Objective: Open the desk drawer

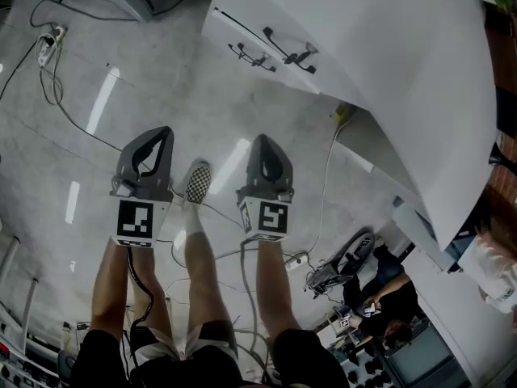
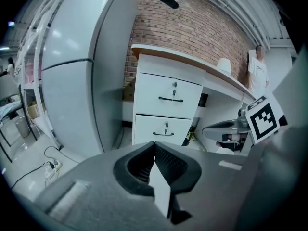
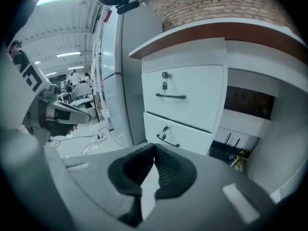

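Observation:
The white desk has a pedestal with two shut drawers, each with a dark bar handle and a lock. The upper drawer sits above the lower drawer; in the head view both handles show at the top. My left gripper is shut and empty, out in front of the drawers and apart from them. My right gripper is beside it, also shut with nothing held. Both are over the floor.
A tall grey cabinet stands left of the pedestal against a brick wall. A power strip and cables lie on the floor. The person's legs and a checkered shoe are below the grippers. Cables hang under the desk.

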A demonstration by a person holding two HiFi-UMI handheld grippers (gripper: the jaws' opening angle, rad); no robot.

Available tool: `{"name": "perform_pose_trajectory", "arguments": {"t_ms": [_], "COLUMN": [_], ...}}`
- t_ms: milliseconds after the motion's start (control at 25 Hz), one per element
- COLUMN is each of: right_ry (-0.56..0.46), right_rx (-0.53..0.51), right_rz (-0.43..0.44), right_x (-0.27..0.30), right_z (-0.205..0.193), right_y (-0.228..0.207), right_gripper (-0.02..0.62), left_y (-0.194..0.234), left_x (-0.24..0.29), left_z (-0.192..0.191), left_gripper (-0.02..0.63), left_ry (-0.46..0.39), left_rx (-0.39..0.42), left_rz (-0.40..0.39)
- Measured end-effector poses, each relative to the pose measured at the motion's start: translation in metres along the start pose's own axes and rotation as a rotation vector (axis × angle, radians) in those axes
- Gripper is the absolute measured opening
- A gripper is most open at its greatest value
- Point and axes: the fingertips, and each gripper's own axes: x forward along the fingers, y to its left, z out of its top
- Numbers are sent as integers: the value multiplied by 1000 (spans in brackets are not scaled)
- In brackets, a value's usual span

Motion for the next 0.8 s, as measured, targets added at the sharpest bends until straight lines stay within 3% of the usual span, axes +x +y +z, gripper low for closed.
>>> {"name": "perform_pose_trajectory", "arguments": {"t_ms": [320,640,680,760,800], "right_ry": [31,70,75,95,114], "right_rx": [-118,-360,-404,-487,-528], "right_rz": [9,24,28,36,36], "right_x": [50,100,106,119,125], "right_z": [-33,-22,-20,-18,-19], "right_y": [-8,-17,-17,-16,-17], "right_gripper": [3,3,9,107,107], "left_y": [8,11,12,14,15], "left_x": [31,39,39,39,39], "left_z": [-41,-51,-51,-51,-52], "left_gripper": [11,11,11,11,11], "left_ry": [6,0,-5,-15,-16], "left_rx": [5,-9,-15,-26,-29], "left_rz": [27,44,45,48,51]}}
